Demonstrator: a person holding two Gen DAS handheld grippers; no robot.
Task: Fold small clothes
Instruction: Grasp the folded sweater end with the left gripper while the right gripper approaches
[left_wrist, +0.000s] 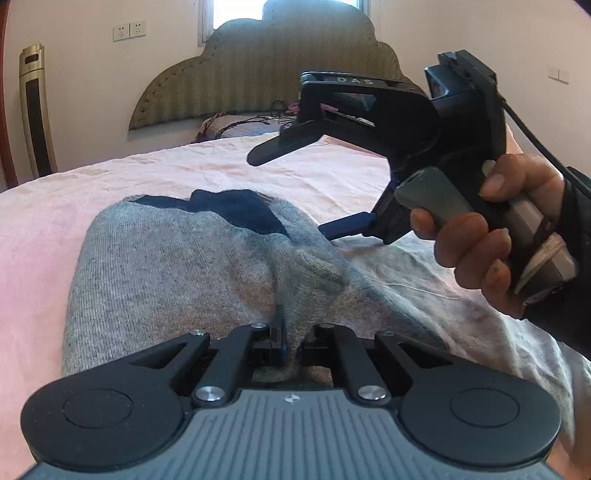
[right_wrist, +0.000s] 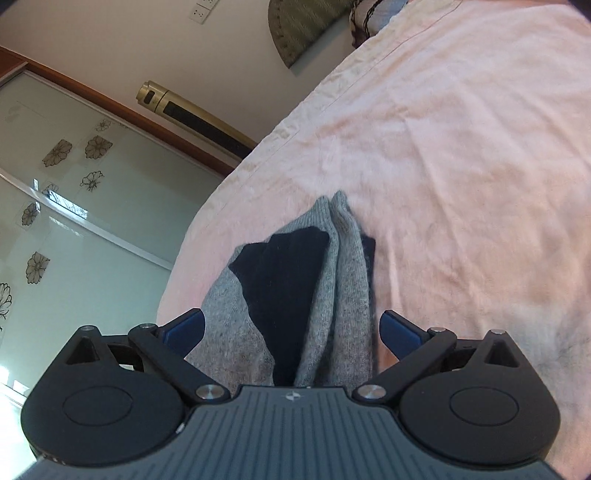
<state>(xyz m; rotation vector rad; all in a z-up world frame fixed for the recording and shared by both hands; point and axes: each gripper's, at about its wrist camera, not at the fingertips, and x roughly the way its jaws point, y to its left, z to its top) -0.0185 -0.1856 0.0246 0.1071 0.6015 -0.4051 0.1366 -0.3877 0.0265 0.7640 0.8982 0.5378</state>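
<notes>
A grey knit garment (left_wrist: 166, 266) with navy patches (left_wrist: 240, 210) lies bunched on the pink bed sheet (left_wrist: 110, 177). My left gripper (left_wrist: 290, 343) is shut on a pinched fold of the grey knit at its near edge. A hand (left_wrist: 476, 240) holds my right gripper (left_wrist: 290, 192) at the right, jaws wide open, one finger above the garment and the other finger (left_wrist: 343, 227) at its far right edge. In the right wrist view the garment (right_wrist: 347, 295) and its navy part (right_wrist: 288, 288) lie between the spread blue pads (right_wrist: 400, 328) of the right gripper (right_wrist: 291, 326), which do not press on it.
A whitish cloth (left_wrist: 424, 280) lies on the bed to the garment's right. A padded headboard (left_wrist: 258, 74) and a pillow with cables (left_wrist: 236, 127) are at the far end. A gold tower unit (left_wrist: 35, 110) stands left, by a flowered sliding door (right_wrist: 74, 203).
</notes>
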